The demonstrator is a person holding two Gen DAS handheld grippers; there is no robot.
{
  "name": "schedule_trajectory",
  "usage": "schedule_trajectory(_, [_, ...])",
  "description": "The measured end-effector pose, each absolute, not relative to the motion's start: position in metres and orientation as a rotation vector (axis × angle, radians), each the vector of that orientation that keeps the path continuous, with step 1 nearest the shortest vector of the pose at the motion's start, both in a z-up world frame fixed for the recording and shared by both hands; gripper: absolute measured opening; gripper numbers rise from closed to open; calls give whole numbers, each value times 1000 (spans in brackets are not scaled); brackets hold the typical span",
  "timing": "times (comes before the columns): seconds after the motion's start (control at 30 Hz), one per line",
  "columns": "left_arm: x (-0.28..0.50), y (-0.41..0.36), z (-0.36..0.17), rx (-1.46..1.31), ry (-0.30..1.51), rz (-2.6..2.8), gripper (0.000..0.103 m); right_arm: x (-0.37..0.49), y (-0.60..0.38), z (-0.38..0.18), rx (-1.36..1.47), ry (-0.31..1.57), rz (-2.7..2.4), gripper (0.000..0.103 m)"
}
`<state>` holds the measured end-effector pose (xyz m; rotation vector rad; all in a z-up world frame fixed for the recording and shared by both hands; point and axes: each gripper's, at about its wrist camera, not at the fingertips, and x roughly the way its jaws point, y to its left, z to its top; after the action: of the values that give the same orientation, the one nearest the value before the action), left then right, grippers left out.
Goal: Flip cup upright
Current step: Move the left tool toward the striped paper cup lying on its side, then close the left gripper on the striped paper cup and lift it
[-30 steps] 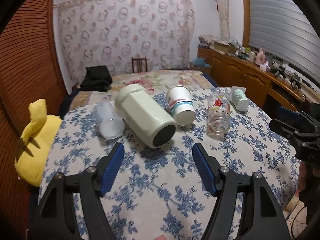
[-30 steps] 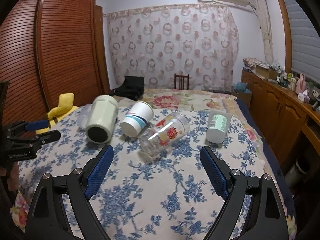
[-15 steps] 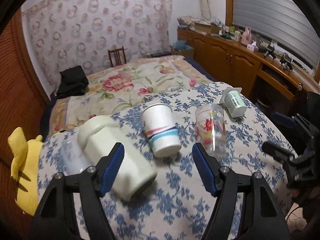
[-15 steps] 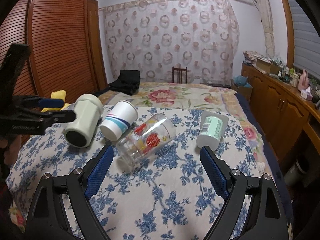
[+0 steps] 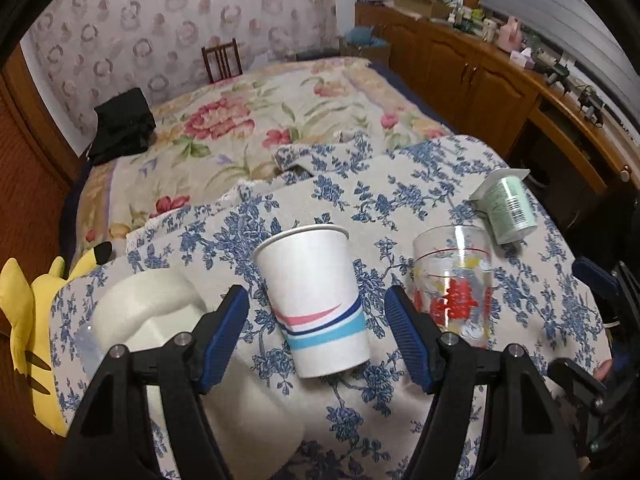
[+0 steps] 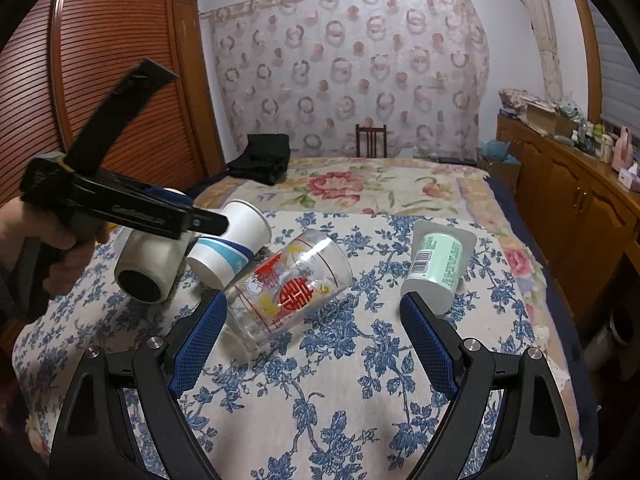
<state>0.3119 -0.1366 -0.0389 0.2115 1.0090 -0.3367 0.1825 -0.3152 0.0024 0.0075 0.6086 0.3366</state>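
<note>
Left wrist view: left gripper [image 5: 316, 320] apart astride the tipped cup [image 5: 314, 300], seemingly untouched; right gripper [image 6: 310, 342] apart too.

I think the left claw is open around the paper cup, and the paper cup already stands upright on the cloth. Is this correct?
Not quite. The left claw is open around the paper cup, but the cup lies on its side on the cloth. The right wrist view shows this.

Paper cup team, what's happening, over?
Left gripper open, straddling white paper cup with blue and pink stripes, lying down. Right gripper open, idle. Printed clear glass and white jar close by.
</note>
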Motion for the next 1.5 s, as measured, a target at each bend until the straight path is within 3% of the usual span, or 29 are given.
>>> schedule_trajectory(0.43, [328,-151,-65,272,1113,-315,69,185,-317,0,31,617,368,90])
schedule_trajectory(0.53, [330,-152,-71,290,1131,-306,61,186,-318,0,40,623,367,90])
schedule_trajectory(0.8, [318,-145,-59,270,1055,-315,54,184,-319,0,26,619,361,90])
schedule_trajectory(1.17, [249,-129,-8,212,921,-387,54,159,-312,1,-2,640,334,90])
schedule_trajectory(1.5, [167,-121,-14,187,887,-452,55,113,-305,4,-18,646,298,90])
